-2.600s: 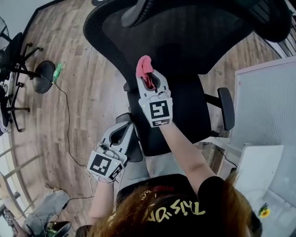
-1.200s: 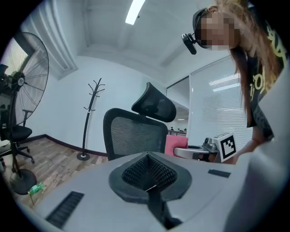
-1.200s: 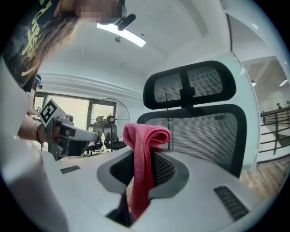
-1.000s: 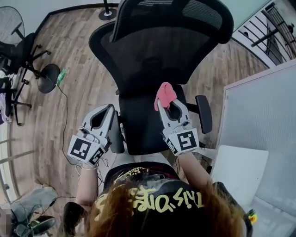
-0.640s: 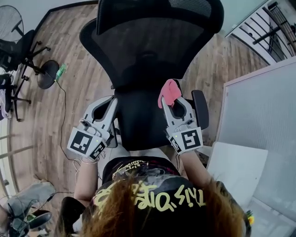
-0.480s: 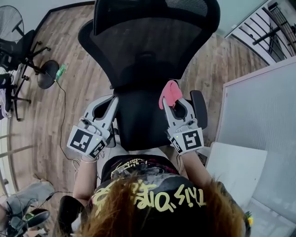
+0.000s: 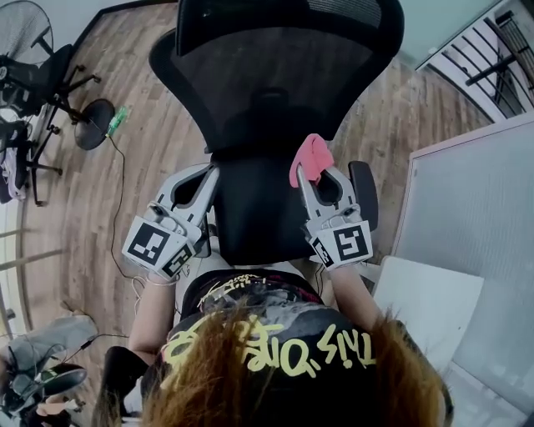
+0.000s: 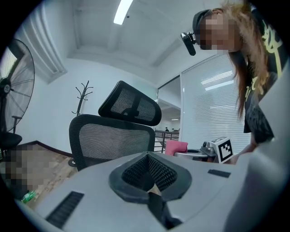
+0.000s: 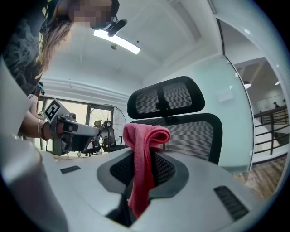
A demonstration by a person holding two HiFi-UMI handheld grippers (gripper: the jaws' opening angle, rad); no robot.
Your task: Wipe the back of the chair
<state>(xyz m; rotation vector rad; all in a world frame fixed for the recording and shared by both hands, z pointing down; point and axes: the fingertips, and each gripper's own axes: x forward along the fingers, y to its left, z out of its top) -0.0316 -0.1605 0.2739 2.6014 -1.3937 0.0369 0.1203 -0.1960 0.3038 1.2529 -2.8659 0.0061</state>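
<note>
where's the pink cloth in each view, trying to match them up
Head view: the cloth sits right of centre, at the tips of the right hand-held gripper.
Left gripper view: cloth small, low, right of centre.
Right gripper view: cloth at centre, clamped between the jaws.
Shared landmark: the black mesh headrest.

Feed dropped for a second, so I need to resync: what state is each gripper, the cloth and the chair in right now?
Left gripper: shut, nothing between the jaws.
Right gripper: shut on the pink cloth.
Pink cloth: folded, pinched in the jaws, top sticking out, apparently short of the chair.
Chair back: upright, mesh facing the person.
Headrest: tilted.
</note>
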